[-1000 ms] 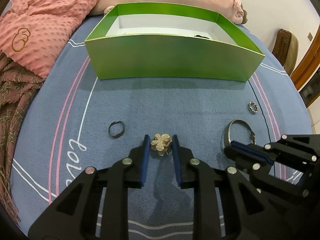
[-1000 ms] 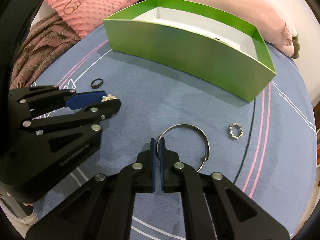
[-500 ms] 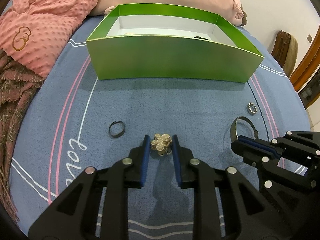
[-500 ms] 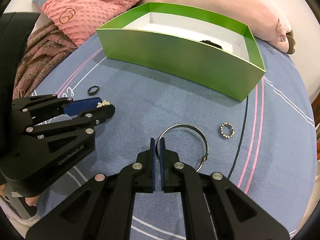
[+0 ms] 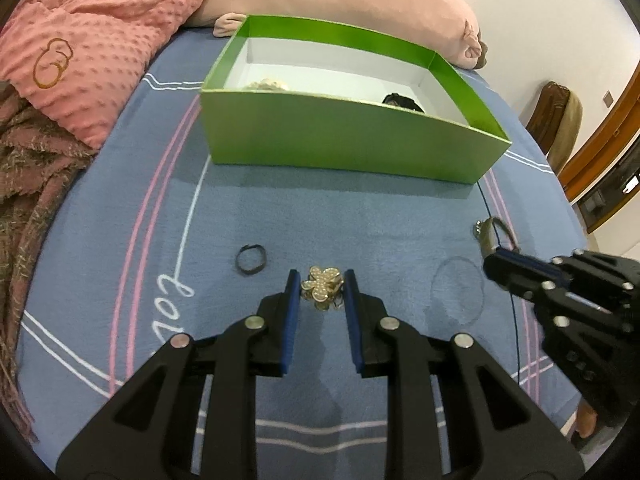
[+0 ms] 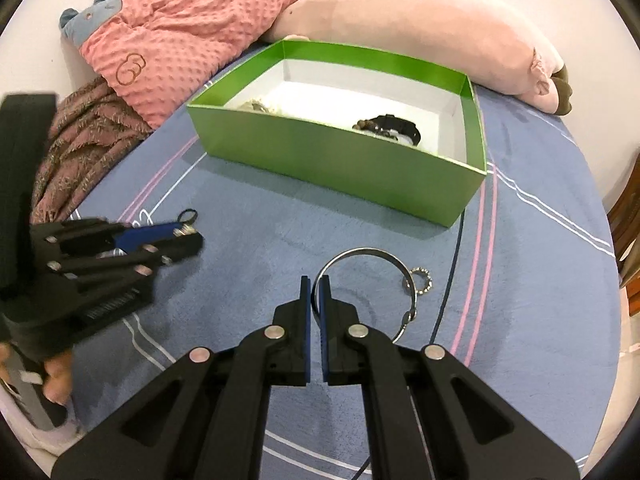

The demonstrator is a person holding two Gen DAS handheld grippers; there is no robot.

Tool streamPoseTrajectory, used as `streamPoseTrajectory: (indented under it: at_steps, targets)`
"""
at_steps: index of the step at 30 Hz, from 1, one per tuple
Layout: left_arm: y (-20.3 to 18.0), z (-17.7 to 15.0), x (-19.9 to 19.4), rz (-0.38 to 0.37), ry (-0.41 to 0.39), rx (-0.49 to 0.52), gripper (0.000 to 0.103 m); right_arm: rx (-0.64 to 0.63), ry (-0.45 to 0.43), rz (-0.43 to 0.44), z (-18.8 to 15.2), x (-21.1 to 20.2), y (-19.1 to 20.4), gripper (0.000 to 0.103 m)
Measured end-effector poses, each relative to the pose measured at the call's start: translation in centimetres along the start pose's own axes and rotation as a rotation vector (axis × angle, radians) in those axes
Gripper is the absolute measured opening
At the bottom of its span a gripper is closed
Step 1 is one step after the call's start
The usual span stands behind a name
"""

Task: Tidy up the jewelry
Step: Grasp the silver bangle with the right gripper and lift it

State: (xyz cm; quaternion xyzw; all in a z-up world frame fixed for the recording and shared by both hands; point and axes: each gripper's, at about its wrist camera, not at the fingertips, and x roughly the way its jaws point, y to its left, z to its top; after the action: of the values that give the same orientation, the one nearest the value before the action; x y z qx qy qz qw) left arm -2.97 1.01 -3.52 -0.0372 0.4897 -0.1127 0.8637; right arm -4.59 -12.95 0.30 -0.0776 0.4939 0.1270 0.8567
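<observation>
One dark bracelet (image 6: 394,128) in the box (image 6: 344,164), plain only from right wrist

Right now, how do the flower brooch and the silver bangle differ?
The brooch is gold, small and studded with pearls; the bangle is a plain, thin silver hoop, much wider. The left gripper clamps the brooch from both sides; the right gripper pinches only the bangle's rim. Both are held outside the box.

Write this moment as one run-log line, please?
left gripper: shut on flower brooch | right gripper: shut on silver bangle | green box: ahead | black ring: on bedspread
</observation>
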Motion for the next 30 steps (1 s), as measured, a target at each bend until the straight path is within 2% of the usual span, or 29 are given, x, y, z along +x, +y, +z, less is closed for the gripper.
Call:
streamPoseTrajectory:
  at_steps: [10,21,30]
  targets:
    - [0.0,0.4,-0.8,0.046,0.003,0.024,0.022,-0.017,0.045,0.015,-0.8,2.0,0.6,0.003]
    - [-1.3,0.4,-0.8,0.094,-0.019,0.065,0.022,-0.017,0.04,-0.015,-1.0,2.3,-0.1,0.003]
    - [-1.2,0.3,-0.3,0.102,-0.01,0.068,0.022,-0.02,0.046,-0.012,-0.9,2.7,0.0,0.003]
